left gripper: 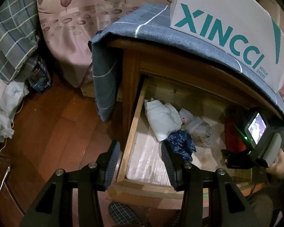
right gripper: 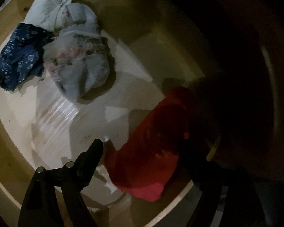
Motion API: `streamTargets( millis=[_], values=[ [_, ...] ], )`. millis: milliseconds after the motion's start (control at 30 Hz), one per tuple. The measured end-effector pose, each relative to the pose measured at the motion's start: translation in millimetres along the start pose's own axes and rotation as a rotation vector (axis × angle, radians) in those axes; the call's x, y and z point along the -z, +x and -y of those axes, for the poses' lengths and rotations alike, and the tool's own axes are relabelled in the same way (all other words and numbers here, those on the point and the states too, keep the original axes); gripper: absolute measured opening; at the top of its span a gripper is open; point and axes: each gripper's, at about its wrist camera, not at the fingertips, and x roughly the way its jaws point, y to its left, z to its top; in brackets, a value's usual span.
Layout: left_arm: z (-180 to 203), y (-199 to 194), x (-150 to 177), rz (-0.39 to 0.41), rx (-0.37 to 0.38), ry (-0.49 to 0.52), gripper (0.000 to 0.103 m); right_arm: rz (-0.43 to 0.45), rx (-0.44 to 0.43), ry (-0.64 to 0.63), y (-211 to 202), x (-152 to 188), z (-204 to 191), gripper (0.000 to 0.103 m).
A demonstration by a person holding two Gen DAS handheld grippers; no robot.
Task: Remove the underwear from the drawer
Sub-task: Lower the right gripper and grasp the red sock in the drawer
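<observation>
A wooden drawer (left gripper: 131,141) stands pulled out of a nightstand. A red piece of underwear (right gripper: 151,141) lies at its right side. My right gripper (right gripper: 142,145) points down into the drawer, open, one finger on each side of the red cloth, and I see no pad pressing on it. Its camera body (left gripper: 257,130) shows above the red cloth (left gripper: 232,132), held by a hand. My left gripper (left gripper: 141,157) hangs open over the drawer's front left corner, holding nothing. A dark blue floral garment (right gripper: 20,56), a pale bundle (right gripper: 81,56) and a white garment (right gripper: 47,5) lie at the drawer's left.
A blue-grey cloth (left gripper: 151,24) covers the nightstand, with a white shoe box (left gripper: 227,24) on top. A bed with a pink leaf-print sheet (left gripper: 75,19) stands to the left, above a wooden floor (left gripper: 56,132). A plaid slipper (left gripper: 123,213) shows at the bottom edge.
</observation>
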Motion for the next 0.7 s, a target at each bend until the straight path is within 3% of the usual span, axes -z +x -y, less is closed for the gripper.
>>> streamTargets(
  millis=[133,233,300,367,500,600,700],
  values=[
    [0,1,0,-0.005,0.003,-0.001,0.047,0.009,-0.015,-0.01,6,-2,3,0.083],
    [0,2,-1,-0.011,0.004,-0.002,0.047,0.003,-0.073,0.014,11,2,11,0.084],
    [0,3,-1,-0.01,0.002,0.0,0.047,0.005,-0.096,0.005,9,6,11,0.081],
    [0,3,-1,-0.01,0.001,0.0,0.047,-0.015,-0.15,0.02,9,12,9,0.07],
    [0,3,0,-0.011,0.001,0.0,0.047,-0.019,-0.247,0.025,5,19,8,0.068],
    [0,3,-1,-0.01,0.002,-0.002,0.047,-0.015,-0.24,0.018,5,22,5,0.071],
    [0,3,0,-0.013,0.0,0.0,0.047,-0.039,-0.214,-0.017,9,22,-5,0.081]
  ],
)
